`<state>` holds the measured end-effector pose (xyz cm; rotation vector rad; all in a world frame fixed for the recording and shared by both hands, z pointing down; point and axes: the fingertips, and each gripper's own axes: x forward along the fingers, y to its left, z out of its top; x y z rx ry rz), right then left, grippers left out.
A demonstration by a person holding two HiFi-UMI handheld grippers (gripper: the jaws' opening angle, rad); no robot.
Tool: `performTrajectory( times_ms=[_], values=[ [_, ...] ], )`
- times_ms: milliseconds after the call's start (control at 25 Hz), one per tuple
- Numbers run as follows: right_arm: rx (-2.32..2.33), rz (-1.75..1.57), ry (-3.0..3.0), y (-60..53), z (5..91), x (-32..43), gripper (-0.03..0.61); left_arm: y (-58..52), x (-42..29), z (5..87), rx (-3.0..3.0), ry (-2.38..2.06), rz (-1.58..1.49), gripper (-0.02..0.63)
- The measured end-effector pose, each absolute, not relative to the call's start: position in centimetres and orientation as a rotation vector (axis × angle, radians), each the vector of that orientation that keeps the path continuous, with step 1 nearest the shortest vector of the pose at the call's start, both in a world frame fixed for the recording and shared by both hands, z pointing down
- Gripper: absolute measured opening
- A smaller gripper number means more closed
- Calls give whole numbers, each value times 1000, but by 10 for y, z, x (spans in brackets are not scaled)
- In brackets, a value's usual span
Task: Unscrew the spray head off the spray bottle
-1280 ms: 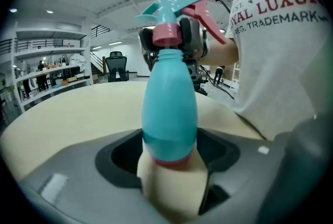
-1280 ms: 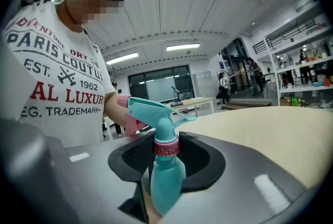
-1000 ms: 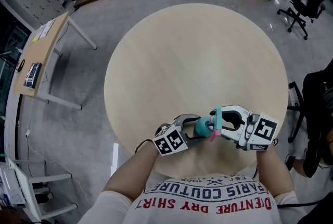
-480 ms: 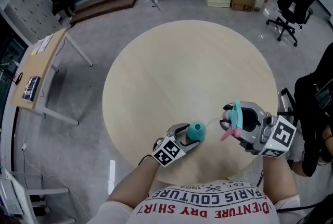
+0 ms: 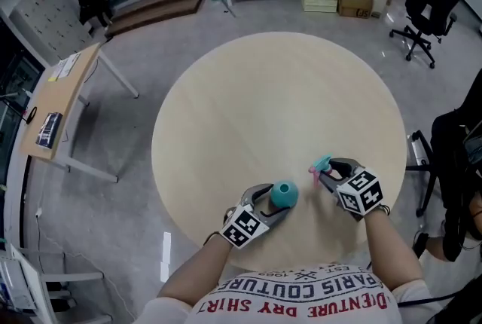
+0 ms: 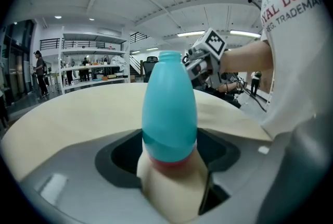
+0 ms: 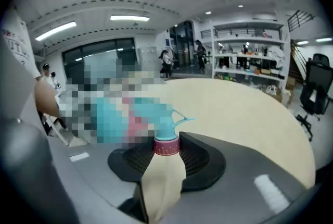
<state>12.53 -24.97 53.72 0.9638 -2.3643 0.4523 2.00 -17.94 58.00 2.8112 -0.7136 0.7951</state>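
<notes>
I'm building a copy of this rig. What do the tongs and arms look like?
Left tongs and right tongs are grey, with dark recesses and cream pads. Each carries a white cube with black square markers. No cables show. The shirt is white, short-sleeved, with red and dark lettering.

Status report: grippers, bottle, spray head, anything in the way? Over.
Left gripper shut on bottle. Right gripper shut on spray head at its pink collar, low over table. Head off, apart from bottle. Nothing between them.
</notes>
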Motion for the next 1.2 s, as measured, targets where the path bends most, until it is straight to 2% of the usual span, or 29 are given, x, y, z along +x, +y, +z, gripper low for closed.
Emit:
performTrajectory(
  times_ms=[360,760,880,960,1000,1120,1160,1200],
  values=[
    [982,576,-2120,-277,607,119,144,-186,26,577,2841,-719,750,325],
    [974,545,-2117,-280,614,115,152,-190,25,577,2843,-683,711,325],
    [1005,541,-2149,-282,604,113,231,-190,21,580,2841,-678,727,325],
    [1091,520,-2176,-284,587,118,242,-191,16,577,2830,-694,707,325],
    [1148,499,-2187,-284,575,122,232,-191,14,573,2821,-703,693,325],
    [1289,453,-2232,-264,529,128,47,-185,-4,554,2793,-742,686,317],
    [1308,452,-2264,-251,513,125,-3,-180,-13,545,2783,-761,683,276],
    [1312,451,-2304,-235,497,120,-3,-173,-23,534,2768,-779,666,207]
  ],
)
